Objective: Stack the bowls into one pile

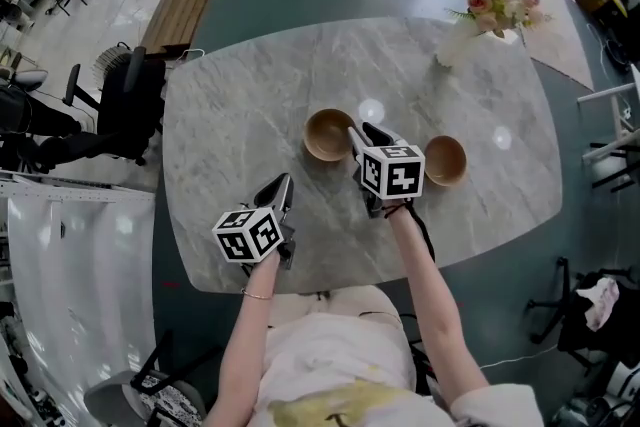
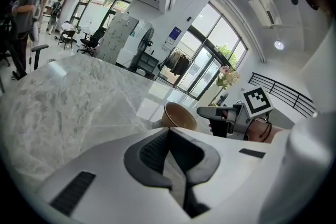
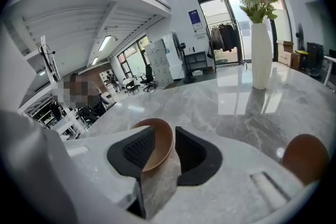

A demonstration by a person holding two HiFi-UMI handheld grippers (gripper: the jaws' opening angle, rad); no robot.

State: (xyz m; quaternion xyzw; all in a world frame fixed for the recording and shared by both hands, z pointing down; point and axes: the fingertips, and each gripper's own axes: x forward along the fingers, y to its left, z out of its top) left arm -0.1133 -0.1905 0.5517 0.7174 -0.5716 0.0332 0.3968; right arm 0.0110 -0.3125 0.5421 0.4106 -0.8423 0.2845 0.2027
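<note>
Stacking is unfinished: the centre bowl (image 1: 329, 134) sits mid-desk (image 1: 230, 115), the right bowl (image 1: 445, 160) apart toward the right edge. The right gripper (image 1: 360, 131) has its fingers spread astride the centre bowl's rim, seemingly loose; the left gripper (image 1: 284, 182) has its fingers pressed together, empty.

Left bowl (image 1: 329, 134), right bowl (image 1: 445, 160) (vase (image 1: 455, 45) behind)

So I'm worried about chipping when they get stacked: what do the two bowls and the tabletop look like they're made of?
The centre bowl and the right-hand bowl look like wood, possibly bamboo: matte warm brown, no glare. The tabletop looks like polished grey marble or an imitation: pale veining, mirror-like reflections of the lights.
</note>
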